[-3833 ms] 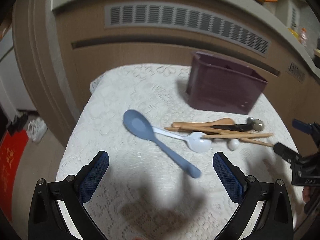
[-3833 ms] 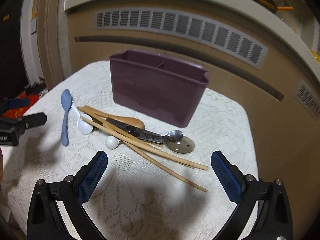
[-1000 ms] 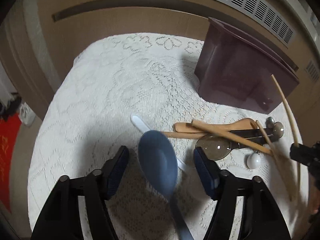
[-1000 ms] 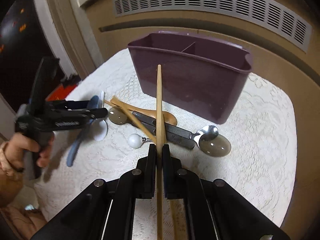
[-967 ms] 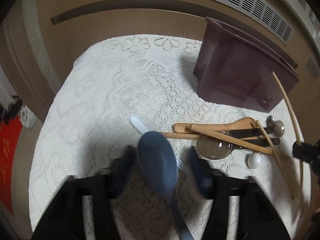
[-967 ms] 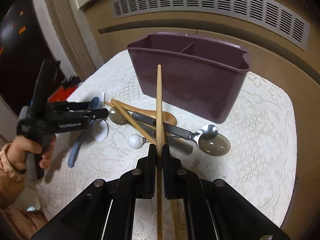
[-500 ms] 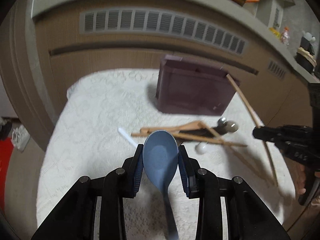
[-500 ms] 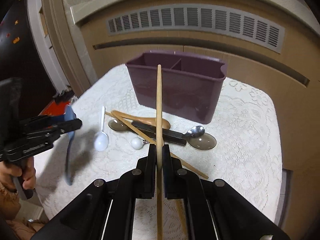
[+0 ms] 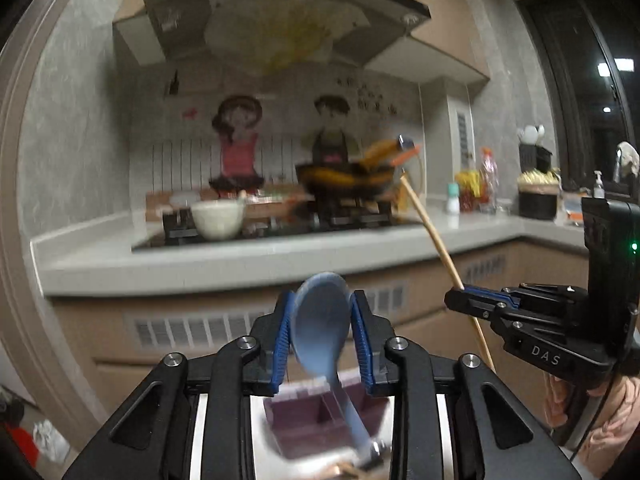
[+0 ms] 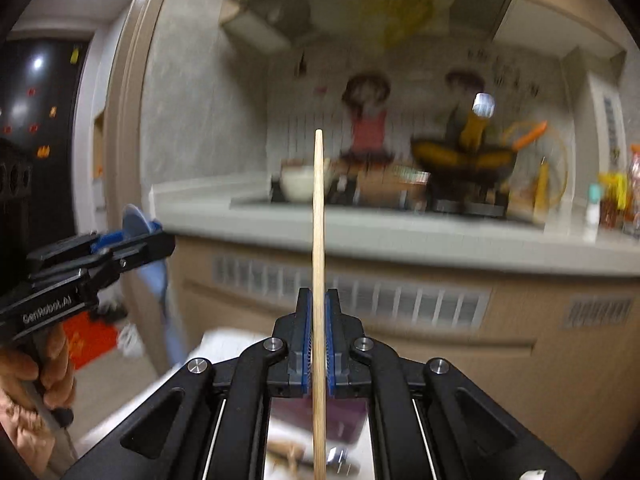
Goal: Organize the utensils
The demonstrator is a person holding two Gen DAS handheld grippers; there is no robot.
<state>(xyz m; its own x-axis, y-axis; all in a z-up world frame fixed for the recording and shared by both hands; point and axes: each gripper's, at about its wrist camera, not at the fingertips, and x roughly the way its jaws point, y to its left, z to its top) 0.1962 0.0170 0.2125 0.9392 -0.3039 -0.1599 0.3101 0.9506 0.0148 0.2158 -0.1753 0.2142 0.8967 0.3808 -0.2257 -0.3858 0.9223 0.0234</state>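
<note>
Left gripper [image 9: 322, 330] was closing on the blue spoon [image 9: 320, 320] at lower centre, right gripper [image 10: 318, 334] clamped tight on a chopstick [image 10: 318, 216], so I'd lower both handle-first into the purple caddy [image 9: 316, 420] below.

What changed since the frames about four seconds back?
Both tools were open over the table then. Now the left tool is closing on the blue spoon and the right tool is shut on a chopstick; both are lifted, with the views swung up to the kitchen counter. The purple organizer stays below, other utensils beside it.
</note>
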